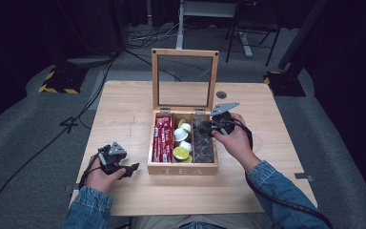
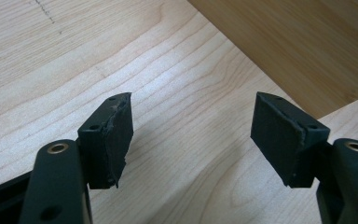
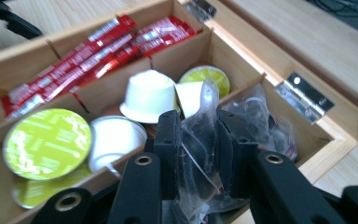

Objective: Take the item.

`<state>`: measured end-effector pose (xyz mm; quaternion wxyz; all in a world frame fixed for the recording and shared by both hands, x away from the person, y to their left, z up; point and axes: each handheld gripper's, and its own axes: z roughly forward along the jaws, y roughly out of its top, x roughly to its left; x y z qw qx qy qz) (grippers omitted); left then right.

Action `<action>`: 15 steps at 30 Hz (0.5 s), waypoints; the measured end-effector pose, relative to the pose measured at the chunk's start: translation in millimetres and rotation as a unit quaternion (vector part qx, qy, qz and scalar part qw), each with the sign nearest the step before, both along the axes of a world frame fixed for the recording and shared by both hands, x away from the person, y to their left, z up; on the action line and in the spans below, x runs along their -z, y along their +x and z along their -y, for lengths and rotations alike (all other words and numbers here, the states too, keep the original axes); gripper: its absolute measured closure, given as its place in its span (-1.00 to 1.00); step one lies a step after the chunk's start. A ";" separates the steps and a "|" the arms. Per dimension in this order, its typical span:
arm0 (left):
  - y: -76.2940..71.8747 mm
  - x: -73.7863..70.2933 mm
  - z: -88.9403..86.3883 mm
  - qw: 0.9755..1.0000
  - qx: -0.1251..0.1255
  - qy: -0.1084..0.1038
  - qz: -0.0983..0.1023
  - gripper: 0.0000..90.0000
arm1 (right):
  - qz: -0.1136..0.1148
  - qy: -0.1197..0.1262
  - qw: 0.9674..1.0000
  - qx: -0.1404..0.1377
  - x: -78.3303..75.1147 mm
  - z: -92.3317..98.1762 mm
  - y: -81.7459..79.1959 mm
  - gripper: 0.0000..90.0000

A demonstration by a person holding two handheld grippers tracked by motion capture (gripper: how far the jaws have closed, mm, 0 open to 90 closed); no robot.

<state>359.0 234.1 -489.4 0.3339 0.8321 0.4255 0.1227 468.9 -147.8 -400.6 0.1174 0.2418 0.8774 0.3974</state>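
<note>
Nearest the person, the left hand-held gripper [image 1: 132, 168] was held spread and empty on the counter [image 1: 124, 109], just left of the wooden tea box [image 1: 182, 170]. Farther on, the right hand-held gripper [image 3: 200, 154] was seen pinched on a clear tea bag packet [image 3: 200, 140], held just above the box's right compartment, beside the coffee pods [image 3: 147, 95] and red sachets [image 3: 98, 51].

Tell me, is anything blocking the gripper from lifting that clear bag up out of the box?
Nothing visible. The right gripper is shut on the bag, the lid stands open behind, and above the box is free.
</note>
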 end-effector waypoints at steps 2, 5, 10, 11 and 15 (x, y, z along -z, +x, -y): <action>1.1 1.3 -1.6 1.000 -0.002 0.004 -0.002 -0.33 | 0.002 0.007 1.000 -0.003 -4.5 1.5 -2.7 0.59; 1.9 2.6 -2.4 1.000 -0.005 0.005 -0.003 -0.32 | 0.006 0.017 1.000 -0.005 -10.7 4.4 -6.7 0.59; 3.2 3.4 -2.6 1.000 -0.006 0.003 -0.007 -0.32 | 0.014 0.031 0.999 -0.006 -19.9 11.5 -14.2 0.59; 3.4 3.6 -2.2 1.000 -0.007 0.004 -0.007 -0.32 | 0.015 0.033 0.999 -0.006 -21.5 13.1 -15.6 0.59; 4.3 4.3 -1.7 1.000 -0.006 0.003 -0.007 -0.32 | 0.022 0.038 0.999 -0.004 -27.4 19.8 -20.9 0.59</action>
